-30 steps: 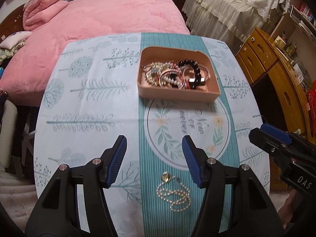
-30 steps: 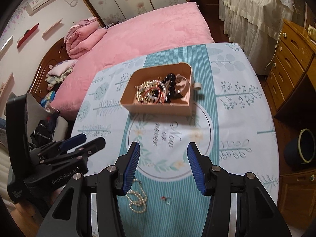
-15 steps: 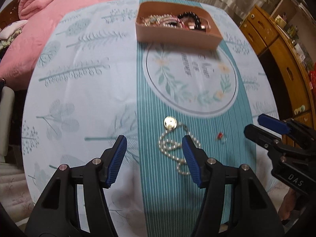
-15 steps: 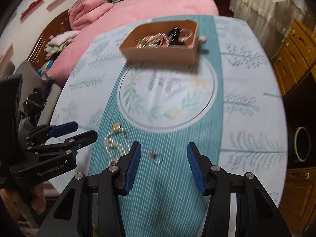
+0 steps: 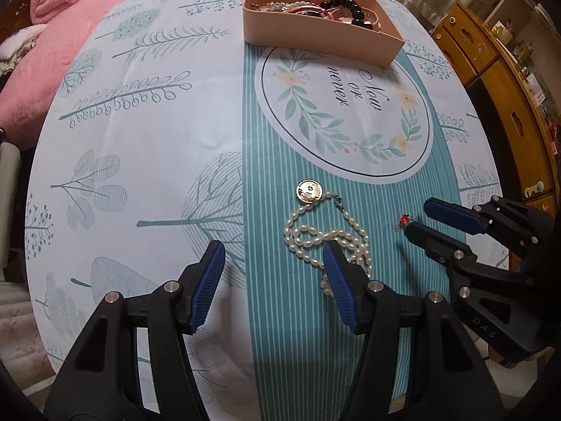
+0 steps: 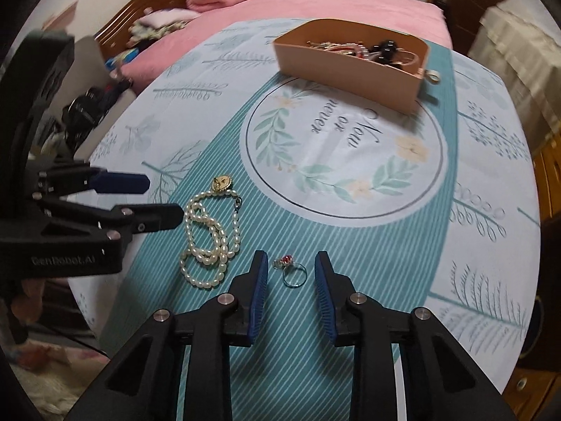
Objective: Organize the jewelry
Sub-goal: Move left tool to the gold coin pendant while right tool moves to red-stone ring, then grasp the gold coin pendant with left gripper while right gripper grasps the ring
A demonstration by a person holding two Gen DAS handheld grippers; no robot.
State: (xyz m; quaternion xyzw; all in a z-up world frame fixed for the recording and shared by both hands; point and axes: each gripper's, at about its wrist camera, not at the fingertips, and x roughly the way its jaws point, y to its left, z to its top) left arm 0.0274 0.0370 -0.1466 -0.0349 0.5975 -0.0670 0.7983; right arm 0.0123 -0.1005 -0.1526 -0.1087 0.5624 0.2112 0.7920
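A pearl necklace [image 5: 326, 236] with a gold round pendant [image 5: 309, 191] lies coiled on the teal striped cloth near the table's front; it also shows in the right wrist view [image 6: 210, 235]. A ring with a red stone [image 6: 292, 270] lies to its right, also in the left wrist view [image 5: 405, 220]. A pink jewelry box [image 5: 326, 40] full of bracelets and beads stands at the far side, also in the right wrist view [image 6: 350, 66]. My left gripper [image 5: 273, 252] is open, low, its right finger over the pearls. My right gripper [image 6: 289, 263] is open with the ring between its fingers.
The table carries a leaf-patterned cloth [image 5: 150, 115] with a round "Now or never" print [image 5: 343, 105]. A pink bed [image 6: 315, 3] lies beyond the table. Wooden drawers [image 5: 491, 52] stand to the right.
Both grippers have dropped lower and come closer to the table. The left one now reaches the pearls, and the right one now straddles the ring.
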